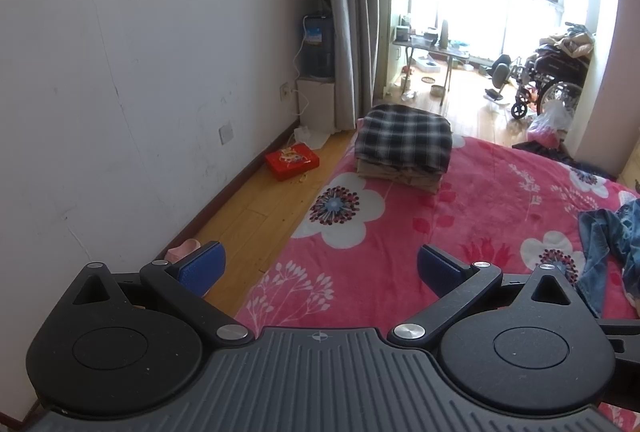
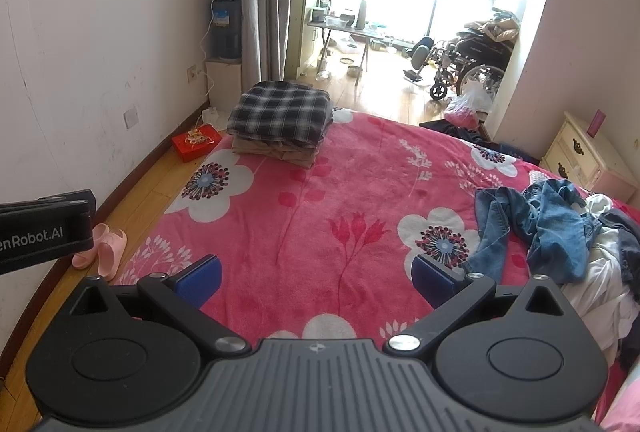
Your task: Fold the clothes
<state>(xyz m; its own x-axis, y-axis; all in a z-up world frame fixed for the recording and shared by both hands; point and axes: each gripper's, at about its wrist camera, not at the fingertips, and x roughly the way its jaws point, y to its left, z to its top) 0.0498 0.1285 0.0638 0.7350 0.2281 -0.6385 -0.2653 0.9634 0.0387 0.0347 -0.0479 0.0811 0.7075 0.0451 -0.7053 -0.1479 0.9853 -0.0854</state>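
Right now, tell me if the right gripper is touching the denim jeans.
Apart. The right wrist view shows the right gripper open above bare pink blanket, while the denim jeans lie crumpled further right, beyond its fingertip.

Bare blanket (image 2: 320, 199) between folded stack (image 2: 280, 119) and, seemingly, loose clothes (image 2: 552, 228).

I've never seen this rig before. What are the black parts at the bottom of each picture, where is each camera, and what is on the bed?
Each picture comes from a camera on a hand-held gripper, looking forward along its two blue-padded fingers. One view shows the left gripper, the other the right gripper. A person carries them; no robot arm. Both are open and hold nothing. Below lies a bed with a pink floral blanket. At its far left corner sits a folded stack, plaid on top. At the right lies an unfolded pile of jeans and white cloth. The black bar at the left edge of the right view is probably the left gripper.
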